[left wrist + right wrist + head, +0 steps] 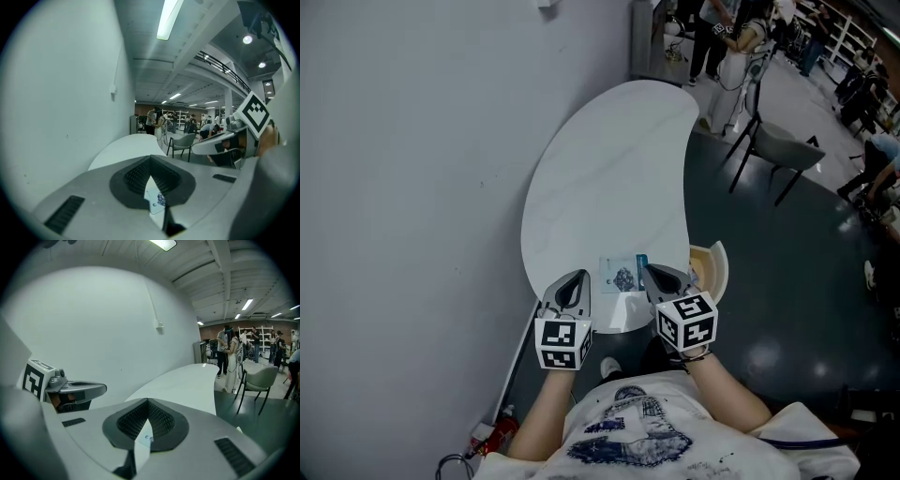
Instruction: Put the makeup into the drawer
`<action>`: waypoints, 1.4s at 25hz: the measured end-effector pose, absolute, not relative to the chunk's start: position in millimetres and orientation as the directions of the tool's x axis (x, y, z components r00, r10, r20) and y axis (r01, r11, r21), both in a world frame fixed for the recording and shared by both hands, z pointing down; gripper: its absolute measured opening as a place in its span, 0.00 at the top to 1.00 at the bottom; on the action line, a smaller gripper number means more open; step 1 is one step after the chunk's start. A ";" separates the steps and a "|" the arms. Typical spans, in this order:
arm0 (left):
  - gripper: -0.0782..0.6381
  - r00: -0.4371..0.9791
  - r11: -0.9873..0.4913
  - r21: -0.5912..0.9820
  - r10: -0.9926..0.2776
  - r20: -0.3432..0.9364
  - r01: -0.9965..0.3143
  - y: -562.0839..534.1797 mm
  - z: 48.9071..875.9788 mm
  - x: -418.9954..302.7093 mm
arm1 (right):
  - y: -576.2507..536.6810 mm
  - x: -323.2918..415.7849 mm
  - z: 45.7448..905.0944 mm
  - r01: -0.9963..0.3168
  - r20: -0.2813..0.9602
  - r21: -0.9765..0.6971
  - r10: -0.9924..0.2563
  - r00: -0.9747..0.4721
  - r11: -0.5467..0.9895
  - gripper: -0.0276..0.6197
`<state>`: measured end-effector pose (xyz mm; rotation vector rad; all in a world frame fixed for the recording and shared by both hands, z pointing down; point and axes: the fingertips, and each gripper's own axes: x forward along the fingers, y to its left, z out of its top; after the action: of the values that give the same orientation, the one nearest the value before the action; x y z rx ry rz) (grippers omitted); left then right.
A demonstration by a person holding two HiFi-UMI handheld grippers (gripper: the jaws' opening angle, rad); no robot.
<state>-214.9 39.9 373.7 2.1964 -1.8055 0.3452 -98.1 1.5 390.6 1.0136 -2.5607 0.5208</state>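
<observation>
Cool, even light falls from ceiling strip lamps far above the jaws, leaving the wall and the white counter beyond them pale and nearly shadowless, with soft glare spots on the dark floor. Both gripper views bulge like a fisheye with black corners, and the jaws nearest the lens look soft.

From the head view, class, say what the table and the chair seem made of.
Table: white, smooth, faint grey veins; marble or marble-look laminate. Chair: matte grey moulded shell, perhaps plastic; thin black legs, likely metal.
</observation>
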 end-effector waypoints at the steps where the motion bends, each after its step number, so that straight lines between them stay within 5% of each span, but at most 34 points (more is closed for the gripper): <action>1: 0.83 0.186 -0.175 0.063 -0.912 0.365 -0.982 35.6 378.6 -213.8 | -4.2 -97.2 394.2 -0.698 0.441 -0.211 -0.570 -0.693 0.685 0.93; 35: 0.82 -0.131 0.214 0.079 -0.808 0.574 -0.974 -23.8 477.8 -192.1 | -97.1 -100.5 496.9 -0.347 0.581 -0.280 -0.130 -0.803 0.895 0.93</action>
<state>-192.1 -23.8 477.8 1.6425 -1.9917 0.4332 -100.5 -97.1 496.9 0.3427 -2.4868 0.5083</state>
